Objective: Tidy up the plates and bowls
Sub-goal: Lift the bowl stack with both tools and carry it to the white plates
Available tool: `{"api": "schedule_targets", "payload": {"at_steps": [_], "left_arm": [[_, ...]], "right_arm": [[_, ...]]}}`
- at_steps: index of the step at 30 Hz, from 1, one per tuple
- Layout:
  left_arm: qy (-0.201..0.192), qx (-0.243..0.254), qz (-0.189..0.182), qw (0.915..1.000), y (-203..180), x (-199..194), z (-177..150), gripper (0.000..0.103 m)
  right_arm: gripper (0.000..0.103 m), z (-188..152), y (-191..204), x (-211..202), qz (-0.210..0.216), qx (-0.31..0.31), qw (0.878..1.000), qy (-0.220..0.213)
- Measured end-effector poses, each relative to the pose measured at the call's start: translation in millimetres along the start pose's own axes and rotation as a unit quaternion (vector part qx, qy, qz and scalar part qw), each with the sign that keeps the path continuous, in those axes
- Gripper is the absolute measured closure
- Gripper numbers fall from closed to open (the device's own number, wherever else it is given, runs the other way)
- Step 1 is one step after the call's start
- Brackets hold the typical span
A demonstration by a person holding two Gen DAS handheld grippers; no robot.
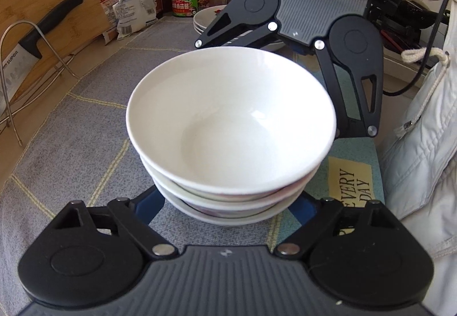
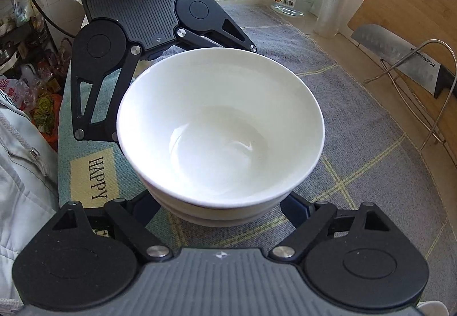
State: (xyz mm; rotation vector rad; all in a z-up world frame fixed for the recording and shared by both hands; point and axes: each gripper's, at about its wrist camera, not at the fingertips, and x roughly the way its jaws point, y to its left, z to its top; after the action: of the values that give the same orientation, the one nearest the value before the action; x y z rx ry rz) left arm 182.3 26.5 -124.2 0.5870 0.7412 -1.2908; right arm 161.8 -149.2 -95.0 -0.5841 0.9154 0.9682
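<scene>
Kitchen counter under grey checked cloth (image 1: 85, 127). Stack of white bowls (image 1: 231, 127) at frame centre, between facing grippers. Left gripper (image 1: 228, 216) and right gripper (image 2: 220, 213) straddle stack's base from opposite sides, jaws partly open; contact hidden, grip cannot tell. Plates (image 1: 205, 19) upper centre, behind.

We see a stack of white bowls (image 1: 231, 127) (image 2: 220, 127) nested upright, the empty, glossy top bowl sitting over at least two more whose rims show below it, on the grey checked cloth of the tabletop. Behind it, a stack of white plates (image 1: 204, 19) rests near the jars.
</scene>
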Motion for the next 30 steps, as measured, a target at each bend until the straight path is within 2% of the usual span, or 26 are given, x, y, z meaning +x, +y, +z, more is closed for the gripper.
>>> {"api": "schedule_targets", "payload": {"at_steps": [7,30], "left_arm": [[0.0,-0.013,-0.02,0.9997,5,1,-1,0.016],[0.012,-0.016,-0.011,0.9997,2,-1,9,0.017]], "right_arm": [[0.017,-1,-2,1,0.011,0.006,1.0,0.002],[0.018,1,-2,-3,0.016,0.013,1.0,0.002]]}}
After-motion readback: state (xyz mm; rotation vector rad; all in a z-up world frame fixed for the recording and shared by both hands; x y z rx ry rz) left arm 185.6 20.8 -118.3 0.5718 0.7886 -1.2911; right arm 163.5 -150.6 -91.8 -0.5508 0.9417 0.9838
